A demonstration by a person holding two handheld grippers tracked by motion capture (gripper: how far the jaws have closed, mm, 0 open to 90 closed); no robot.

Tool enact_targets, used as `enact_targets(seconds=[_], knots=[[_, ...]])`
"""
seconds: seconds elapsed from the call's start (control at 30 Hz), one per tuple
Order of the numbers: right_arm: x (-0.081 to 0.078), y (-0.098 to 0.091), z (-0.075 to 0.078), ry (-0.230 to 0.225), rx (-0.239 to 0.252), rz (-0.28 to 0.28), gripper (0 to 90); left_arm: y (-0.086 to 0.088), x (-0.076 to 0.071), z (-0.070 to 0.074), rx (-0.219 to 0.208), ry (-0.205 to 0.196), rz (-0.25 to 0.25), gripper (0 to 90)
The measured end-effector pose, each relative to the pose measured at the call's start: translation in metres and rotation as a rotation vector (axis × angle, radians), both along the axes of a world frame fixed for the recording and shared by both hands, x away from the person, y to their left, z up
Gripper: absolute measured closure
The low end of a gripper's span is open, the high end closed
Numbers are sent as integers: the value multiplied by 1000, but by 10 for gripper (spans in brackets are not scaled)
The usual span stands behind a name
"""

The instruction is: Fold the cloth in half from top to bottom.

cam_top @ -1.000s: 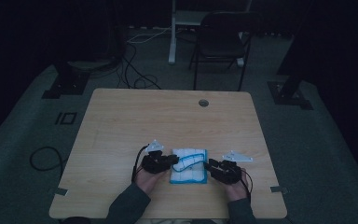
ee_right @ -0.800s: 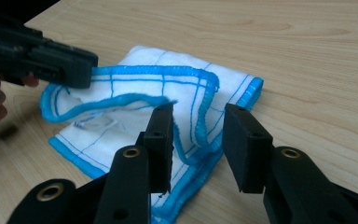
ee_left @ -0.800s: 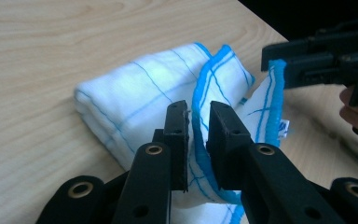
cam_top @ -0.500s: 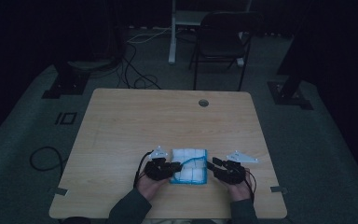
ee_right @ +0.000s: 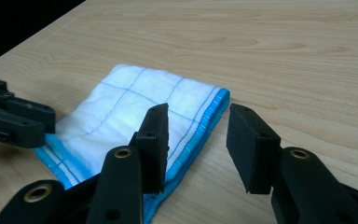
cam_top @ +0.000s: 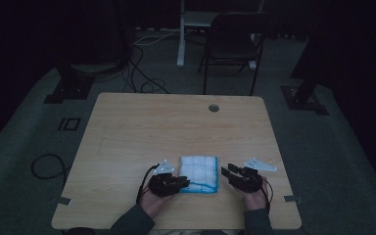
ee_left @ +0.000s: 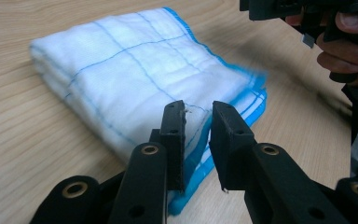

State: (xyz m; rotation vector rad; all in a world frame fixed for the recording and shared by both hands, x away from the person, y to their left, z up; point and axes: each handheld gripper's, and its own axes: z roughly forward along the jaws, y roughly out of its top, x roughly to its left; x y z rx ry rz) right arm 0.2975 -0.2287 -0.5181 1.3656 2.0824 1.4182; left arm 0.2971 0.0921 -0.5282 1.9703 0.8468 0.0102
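A folded white cloth [cam_top: 199, 171] with thin blue lines and a blue hem lies flat on the wooden table [cam_top: 176, 127], near the front edge. My left gripper [cam_top: 185, 182] sits at its left front corner. In the left gripper view the jaws [ee_left: 197, 128] stand a little apart over that corner of the cloth [ee_left: 130, 70]; they have just been opening and do not pinch the fabric. My right gripper [cam_top: 225, 171] is at the cloth's right side. Its jaws [ee_right: 196, 135] have also opened and stand wider, over the blue hem of the cloth [ee_right: 135, 105], with bare table between them.
A round cable hole [cam_top: 214, 107] sits near the table's far edge. Beyond the table stand a dark chair [cam_top: 232, 44] and a white post, with cables on the floor [cam_top: 44, 164]. The room is dim.
The left gripper has drawn back toward the person and off the cloth. The cloth, bunched up a second ago, now lies flat and squared. The right gripper has stayed put.
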Motion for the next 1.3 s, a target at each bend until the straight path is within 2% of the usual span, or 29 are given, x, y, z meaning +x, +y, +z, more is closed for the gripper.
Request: enact_targets(seconds=[0.2, 0.23, 0.33, 0.4, 0.43, 0.47, 0.5, 0.63, 0.87, 0.9, 1.03, 1.1, 1.3], knots=[[1, -1, -2, 7, -5, -6, 591, 10, -4, 7, -14, -28, 41, 757], [2, -1, -3, 6, -9, -11, 591, 13, -3, 9, -8, -49, 63, 757], [2, -2, -5, 8, -26, -24, 591, 17, -1, 11, 4, -68, 86, 757], [3, -3, -7, 9, -43, -31, 591, 22, 1, 12, 31, -96, 109, 752], [4, -4, -9, 16, -64, -43, 588, 24, 2, 12, 37, -96, 121, 746], [4, -4, -9, 16, -64, -43, 588, 28, 4, 12, 44, -100, 133, 746], [6, -4, -11, 16, -82, -49, 587, 34, 8, 10, 49, -97, 159, 745], [8, -3, -14, 29, -87, -55, 586, 43, 15, 5, 66, -91, 195, 740], [9, -3, -16, 36, -87, -56, 585, 64, 25, -3, 107, -83, 272, 723], [8, -3, -16, 38, -84, -61, 585, 71, 26, -5, 117, -82, 298, 716], [9, -5, -16, 38, -83, -65, 584, 79, 28, -7, 131, -84, 330, 708], [9, -5, -16, 40, -81, -67, 585, 86, 29, -9, 127, -79, 357, 706], [9, -5, -17, 41, -85, -67, 584, 98, 29, -11, 123, -74, 397, 699]])
